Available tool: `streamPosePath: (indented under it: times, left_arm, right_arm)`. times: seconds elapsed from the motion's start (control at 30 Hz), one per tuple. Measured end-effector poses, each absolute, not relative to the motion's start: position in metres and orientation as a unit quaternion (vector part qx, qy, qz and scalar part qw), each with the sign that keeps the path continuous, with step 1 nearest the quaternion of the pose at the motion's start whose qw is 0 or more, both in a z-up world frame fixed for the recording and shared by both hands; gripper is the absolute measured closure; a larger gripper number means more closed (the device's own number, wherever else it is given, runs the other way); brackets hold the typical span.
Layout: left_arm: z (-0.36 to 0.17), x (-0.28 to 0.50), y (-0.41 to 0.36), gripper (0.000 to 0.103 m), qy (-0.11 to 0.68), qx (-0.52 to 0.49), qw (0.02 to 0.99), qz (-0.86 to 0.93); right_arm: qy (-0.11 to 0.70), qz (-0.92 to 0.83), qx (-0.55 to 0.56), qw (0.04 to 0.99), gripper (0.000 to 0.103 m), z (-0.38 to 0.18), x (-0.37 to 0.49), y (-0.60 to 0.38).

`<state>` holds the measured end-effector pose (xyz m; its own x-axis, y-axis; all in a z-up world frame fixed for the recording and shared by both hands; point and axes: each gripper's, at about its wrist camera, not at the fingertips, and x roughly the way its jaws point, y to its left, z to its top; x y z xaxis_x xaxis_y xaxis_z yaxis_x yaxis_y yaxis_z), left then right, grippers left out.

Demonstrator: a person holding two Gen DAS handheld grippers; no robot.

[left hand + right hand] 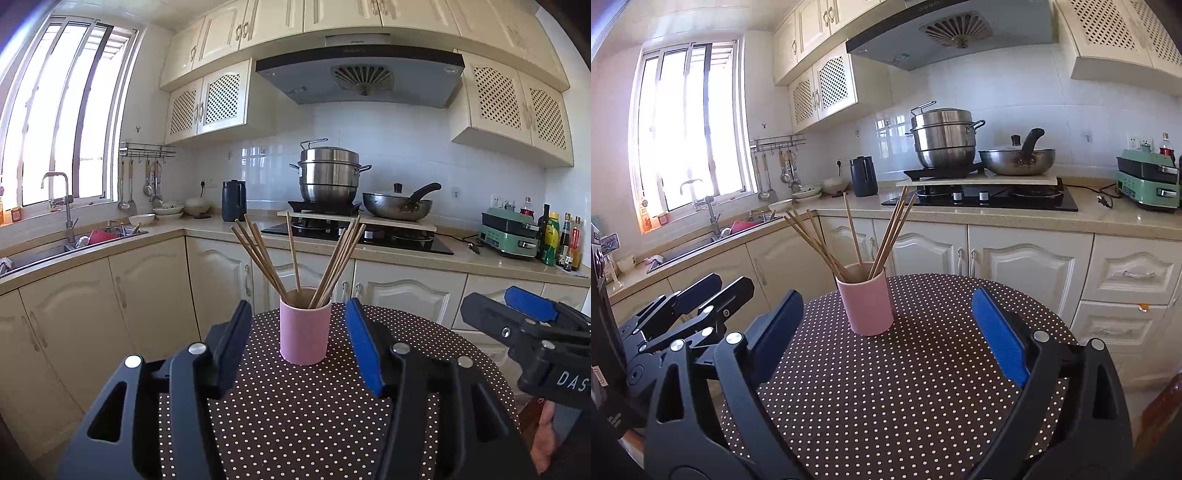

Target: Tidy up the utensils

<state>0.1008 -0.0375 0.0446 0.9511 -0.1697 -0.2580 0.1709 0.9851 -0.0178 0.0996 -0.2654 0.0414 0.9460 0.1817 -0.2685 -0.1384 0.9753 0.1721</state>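
A pink cup stands upright on a round table with a brown polka-dot cloth. Several wooden chopsticks fan out of it. My left gripper is open; its blue pads flank the cup in the picture with a gap on each side. In the right wrist view the cup with its chopsticks sits a little left of centre. My right gripper stands wide open before it, touching nothing. The right gripper also shows at the right edge of the left wrist view. The left gripper shows at the left of the right wrist view.
Behind the table runs a kitchen counter with cream cabinets. On it are a stove with a steel steamer pot and a wok, a dark kettle, a green appliance, bottles and a sink on the left.
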Motion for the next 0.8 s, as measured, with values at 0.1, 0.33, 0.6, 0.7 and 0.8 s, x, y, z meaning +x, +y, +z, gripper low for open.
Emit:
streamPosePath:
  times: [0.1,0.33,0.6,0.7,0.8]
  left_arm:
    - [0.0437,0.0986,-0.0354,0.047,0.131,0.001,0.988,-0.083]
    - [0.0426,0.0992,-0.0352,0.046,0.135,0.005,0.988,-0.078]
    - [0.0419,0.0992,-0.0377,0.046,0.135,0.004,0.987,-0.081]
    - [0.0424,0.1007,-0.0368,0.046,0.137,0.003,0.987,-0.081]
    - [0.0429,0.1021,-0.0363,0.045,0.139,0.003,0.987,-0.080]
  right_arm:
    - [0.141,0.084,0.076,0.984,0.012,0.0411,0.0965,-0.2647]
    - [0.142,0.083,0.078,0.983,0.011,0.0396,0.0941,-0.2643]
    - [0.147,0.083,0.079,0.982,0.011,0.0374,0.0924,-0.2620]
    - [0.151,0.085,0.081,0.982,0.011,0.0366,0.0931,-0.2614]
    - [0.151,0.074,0.085,0.982,0.011,0.0360,0.0937,-0.2620]
